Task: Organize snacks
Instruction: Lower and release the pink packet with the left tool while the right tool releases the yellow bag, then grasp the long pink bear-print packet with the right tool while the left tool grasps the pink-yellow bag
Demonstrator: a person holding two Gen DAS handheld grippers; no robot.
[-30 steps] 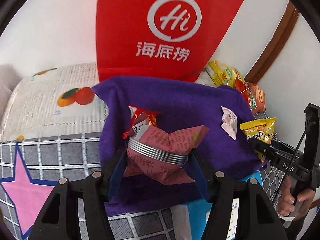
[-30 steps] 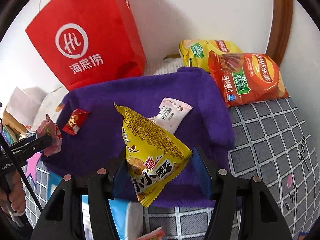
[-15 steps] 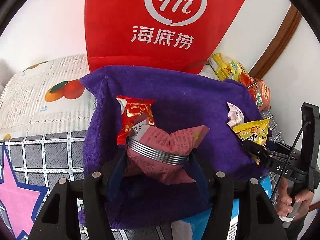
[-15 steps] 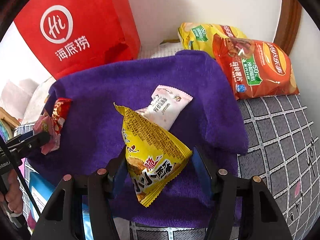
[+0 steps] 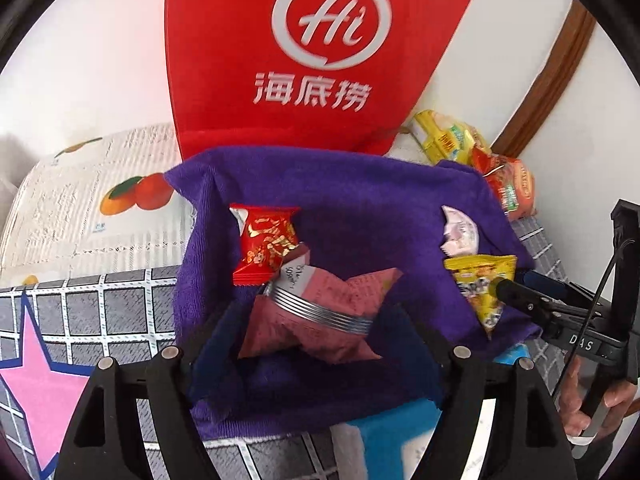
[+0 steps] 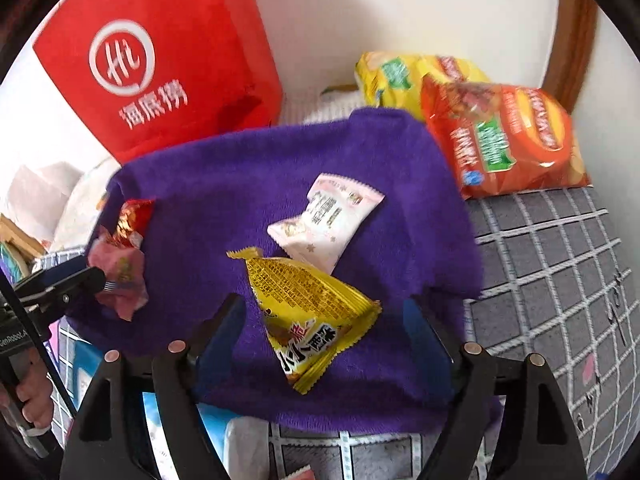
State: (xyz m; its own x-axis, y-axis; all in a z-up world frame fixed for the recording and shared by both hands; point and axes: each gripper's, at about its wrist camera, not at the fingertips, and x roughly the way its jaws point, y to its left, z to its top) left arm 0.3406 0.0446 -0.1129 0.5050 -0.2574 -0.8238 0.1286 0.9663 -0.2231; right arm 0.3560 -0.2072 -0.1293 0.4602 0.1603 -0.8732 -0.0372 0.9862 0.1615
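My left gripper [image 5: 316,344] hangs over the near edge of the purple towel [image 5: 360,208], jaws just been opening and now apart; the pink snack packet [image 5: 320,312] with silver bands sits between them, pads off its sides (gap visible both sides). Whether the packet rests on the towel, I can't tell. A red candy packet [image 5: 266,246] lies on the towel just behind the pink one, touching its top corner.

My right gripper [image 6: 320,328] is over the towel's near right part, jaws also just been opening, now spread; the yellow triangular snack bag [image 6: 308,312] is between them with blue pads [image 6: 422,330] clear of it. A white-pink sachet [image 6: 328,224] lies on the towel just behind the yellow bag, overlapping its top edge.

Behind the towel stands a red paper bag [image 5: 320,52] against the wall. At the towel's far right corner lie an orange chip bag [image 6: 508,140] and a yellow chip bag [image 6: 400,76], off the towel, on the grey checked cover [image 6: 552,248]. Left of the towel, a fruit-print cloth [image 5: 88,200].
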